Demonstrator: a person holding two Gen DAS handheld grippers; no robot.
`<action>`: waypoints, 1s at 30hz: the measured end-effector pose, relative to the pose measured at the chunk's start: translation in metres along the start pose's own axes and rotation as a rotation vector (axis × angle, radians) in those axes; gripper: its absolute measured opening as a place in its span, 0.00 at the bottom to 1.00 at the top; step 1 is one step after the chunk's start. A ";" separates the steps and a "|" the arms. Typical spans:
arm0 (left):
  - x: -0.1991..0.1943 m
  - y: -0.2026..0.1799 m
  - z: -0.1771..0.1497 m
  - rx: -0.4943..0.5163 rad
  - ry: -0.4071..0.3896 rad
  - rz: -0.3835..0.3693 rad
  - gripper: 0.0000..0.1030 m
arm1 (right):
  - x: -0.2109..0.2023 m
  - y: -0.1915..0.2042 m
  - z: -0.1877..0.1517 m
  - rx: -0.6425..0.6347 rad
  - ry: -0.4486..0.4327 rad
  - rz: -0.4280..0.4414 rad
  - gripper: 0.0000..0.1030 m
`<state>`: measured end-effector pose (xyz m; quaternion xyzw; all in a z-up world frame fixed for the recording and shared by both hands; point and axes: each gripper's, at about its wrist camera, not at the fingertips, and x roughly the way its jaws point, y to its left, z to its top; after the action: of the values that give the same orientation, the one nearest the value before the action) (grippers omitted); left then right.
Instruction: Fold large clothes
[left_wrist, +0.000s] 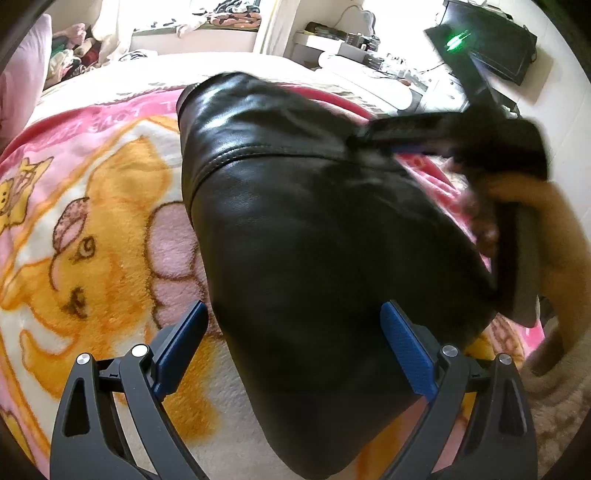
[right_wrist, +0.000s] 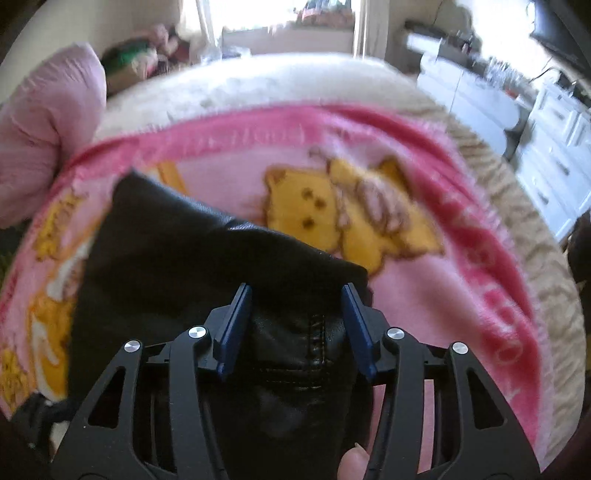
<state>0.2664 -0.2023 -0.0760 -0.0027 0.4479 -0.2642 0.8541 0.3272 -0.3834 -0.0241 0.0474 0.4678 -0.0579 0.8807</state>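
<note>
A black leather garment (left_wrist: 295, 229) lies folded lengthwise on a pink cartoon blanket (left_wrist: 92, 221) on a bed. My left gripper (left_wrist: 295, 325) is open, its blue pads on either side of the garment's near end, not closed on it. My right gripper (left_wrist: 424, 136) shows blurred at the garment's far right edge in the left wrist view. In the right wrist view the right gripper (right_wrist: 297, 299) is open, with a seamed edge of the garment (right_wrist: 207, 266) between its blue pads; the jaws stand apart from the leather.
A pink pillow (right_wrist: 44, 129) lies at the bed's left. White drawers (right_wrist: 546, 155) and a dark monitor (left_wrist: 487, 44) stand to the right of the bed. A pile of clothes (left_wrist: 77, 48) sits beyond the bed at the far left.
</note>
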 end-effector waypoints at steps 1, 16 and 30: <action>0.001 -0.001 0.000 0.004 0.005 -0.005 0.91 | 0.006 0.000 -0.001 -0.003 0.020 -0.008 0.41; 0.008 0.002 0.005 -0.022 0.020 -0.034 0.94 | 0.029 -0.007 -0.004 0.015 0.095 0.010 0.42; 0.009 0.004 0.007 -0.033 0.046 -0.043 0.96 | 0.000 -0.016 -0.005 0.084 -0.007 0.067 0.80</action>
<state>0.2775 -0.2045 -0.0801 -0.0203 0.4716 -0.2750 0.8376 0.3205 -0.3985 -0.0274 0.0997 0.4601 -0.0478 0.8810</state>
